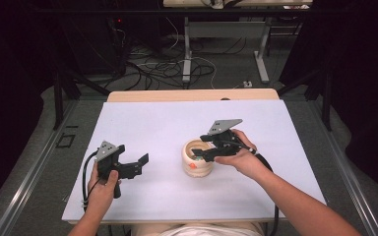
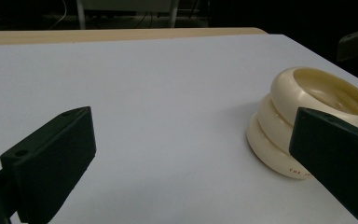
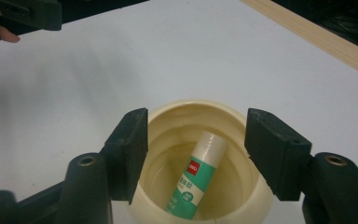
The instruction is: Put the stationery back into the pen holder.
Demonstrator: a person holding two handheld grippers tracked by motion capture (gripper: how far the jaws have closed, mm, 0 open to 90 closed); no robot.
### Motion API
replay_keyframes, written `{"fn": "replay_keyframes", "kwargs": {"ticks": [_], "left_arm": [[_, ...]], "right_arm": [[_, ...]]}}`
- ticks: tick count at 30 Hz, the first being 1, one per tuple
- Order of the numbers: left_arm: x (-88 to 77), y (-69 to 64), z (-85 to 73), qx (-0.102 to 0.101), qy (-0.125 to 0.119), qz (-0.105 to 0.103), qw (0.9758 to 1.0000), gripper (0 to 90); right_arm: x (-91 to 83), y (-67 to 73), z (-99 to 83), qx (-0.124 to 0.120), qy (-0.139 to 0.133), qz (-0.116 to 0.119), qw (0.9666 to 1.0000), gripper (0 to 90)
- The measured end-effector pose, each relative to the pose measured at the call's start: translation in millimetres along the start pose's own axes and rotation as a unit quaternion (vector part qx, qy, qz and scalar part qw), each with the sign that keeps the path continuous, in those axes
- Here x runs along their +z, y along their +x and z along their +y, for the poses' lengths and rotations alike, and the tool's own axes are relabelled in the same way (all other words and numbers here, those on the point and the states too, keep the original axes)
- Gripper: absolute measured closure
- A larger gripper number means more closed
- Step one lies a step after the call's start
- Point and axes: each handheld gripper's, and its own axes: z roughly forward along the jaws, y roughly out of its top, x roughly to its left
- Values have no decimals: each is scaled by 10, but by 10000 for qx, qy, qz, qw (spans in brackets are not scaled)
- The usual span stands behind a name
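Note:
A cream ribbed cup [image 1: 197, 171] stands in the middle of the white table top [image 1: 167, 123]. Inside the cup [image 3: 191, 105] a white and green glue stick [image 3: 196, 175] leans against the wall, cap end up. My right gripper [image 1: 207, 153] hovers right over the cup's mouth. In the right gripper view its jaws [image 3: 196, 123] stand open on either side of the rim, and the pads touch nothing. My left gripper [image 1: 137, 166] is held above the table to the left, open and empty [image 2: 191, 135], and it looks toward the cup [image 2: 272, 126].
The white sheet covers a wooden table whose far edge [image 1: 192, 94] shows as a tan strip. Beyond it lie floor cables and table legs [image 1: 187, 64]. Dark rails run along both sides of the table.

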Motion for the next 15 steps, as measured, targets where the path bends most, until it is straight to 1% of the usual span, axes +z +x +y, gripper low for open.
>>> {"fn": "replay_keyframes", "kwargs": {"ticks": [2, 5, 7, 9, 11, 13, 15], "left_arm": [[0, 2, 0, 1, 0, 0, 10000, 4], [2, 2, -1, -6, 10, 2, 10000, 4], [4, -1, -1, -12, 6, 3, 10000, 4], [5, -1, 0, -13, 5, 9, 10000, 4], [8, -3, -1, -31, -5, 10, 10000, 4], [7, -3, 0, -34, -6, 8, 10000, 4], [7, -3, 0, -33, -6, 12, 10000, 4]], "right_arm": [[-52, -12, -6, 78, -107, -60, 9999, 366], [-143, -48, -23, 146, -158, -141, 9997, 338], [-203, -67, -39, 247, -191, -239, 9992, 311], [-251, -93, -57, 202, -216, -363, 9989, 261], [-295, -115, -79, 242, -216, -424, 9986, 206], [-343, -136, -100, 223, -195, -530, 9982, 156], [-389, -158, -127, 302, -238, -624, 9973, 152]]}}
